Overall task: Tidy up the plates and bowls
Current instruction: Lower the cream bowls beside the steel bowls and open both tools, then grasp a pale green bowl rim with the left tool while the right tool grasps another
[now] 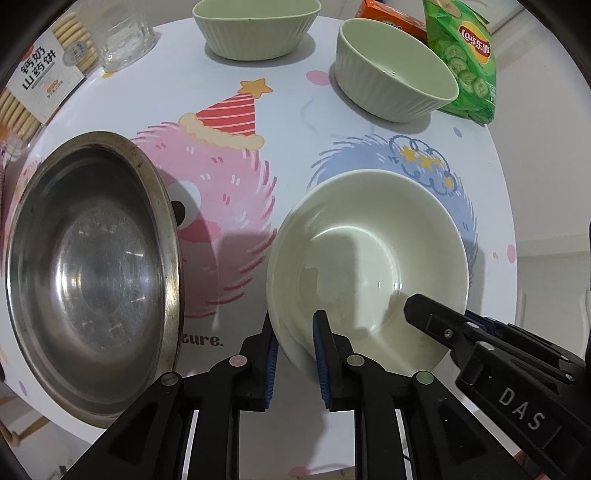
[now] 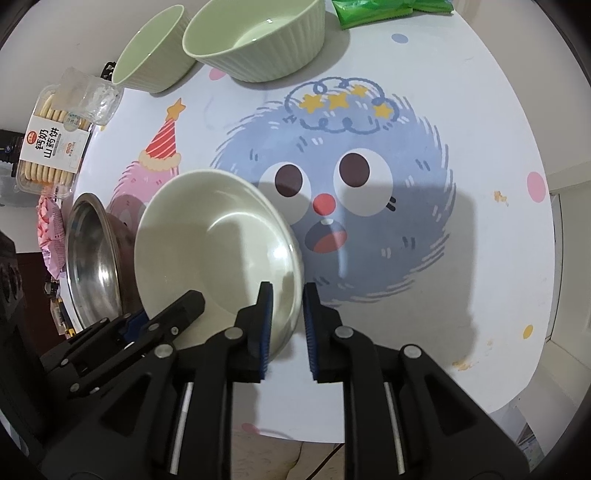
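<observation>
Cream bowl in the left wrist view sits tilted on the bench between steel bowl and the right claw, its near rim between the narrowly parted fingers of the left claw; two green bowls stand well behind. From the right wrist, the right claw likewise straddles that bowl's right rim, pads close to it but contact unclear, with the left claw at its left edge.

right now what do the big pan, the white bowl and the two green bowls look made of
Pan: looks like stainless steel, grey and mirror-like with scuffs and a tarnished rim.
White bowl: probably glazed ceramic, smooth and glossy with sharp highlights; melamine can't be ruled out.
Green bowls: likely ceramic, pale satin glaze, ribbed outer walls.
</observation>
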